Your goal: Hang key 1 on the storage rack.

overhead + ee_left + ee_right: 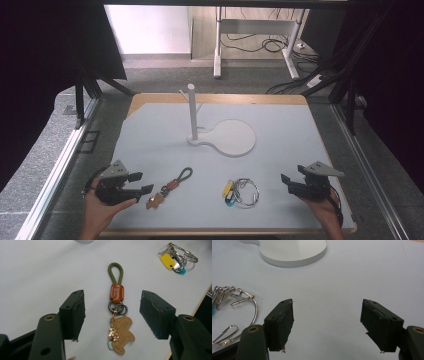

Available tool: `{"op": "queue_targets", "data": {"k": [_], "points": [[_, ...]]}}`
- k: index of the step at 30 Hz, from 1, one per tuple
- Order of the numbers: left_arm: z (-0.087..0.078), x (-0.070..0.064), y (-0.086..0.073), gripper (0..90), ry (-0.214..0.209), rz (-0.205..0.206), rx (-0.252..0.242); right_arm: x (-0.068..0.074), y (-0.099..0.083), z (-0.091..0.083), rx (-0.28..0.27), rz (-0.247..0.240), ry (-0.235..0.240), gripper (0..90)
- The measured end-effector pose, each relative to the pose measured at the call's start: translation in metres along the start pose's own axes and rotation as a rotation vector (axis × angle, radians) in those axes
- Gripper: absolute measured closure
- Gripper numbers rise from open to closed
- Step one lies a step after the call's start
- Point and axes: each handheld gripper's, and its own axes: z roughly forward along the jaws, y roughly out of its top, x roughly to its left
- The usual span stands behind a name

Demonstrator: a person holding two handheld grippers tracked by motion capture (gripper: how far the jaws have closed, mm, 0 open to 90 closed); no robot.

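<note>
Both grippers hovered with jaws spread wide, holding nothing; the left gripper (136, 183) had the leather keychain (118, 312) lying flat just ahead, centred between its jaws; the right gripper (286, 179) had the wire key ring (241, 192) ahead and to its left; beyond stood the white stand (220, 135).

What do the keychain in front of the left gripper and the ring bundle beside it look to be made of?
Keychain: a matte olive cord loop, a tan clasp and bear-shaped tag that look like stitched leather, and dark shiny metal rings.

Ring bundle: thin silvery wire with bright glints, so probably steel, carrying yellow and teal tags that look like smooth plastic.
</note>
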Motion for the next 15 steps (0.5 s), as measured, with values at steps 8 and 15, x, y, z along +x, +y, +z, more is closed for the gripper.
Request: {"op": "queue_targets", "data": {"k": [8, 15], "points": [[0.003, -0.003, 0.004, 36.7, -0.006, 0.026, 0.005, -0.009, -0.005, -0.009, -0.001, 0.028, -0.007, 31.7], [-0.006, -0.011, 0.001, 37.6, -0.01, 0.046, 0.068, -0.01, -0.003, -0.01, -0.003, 0.017, -0.014, 32.3]]}}
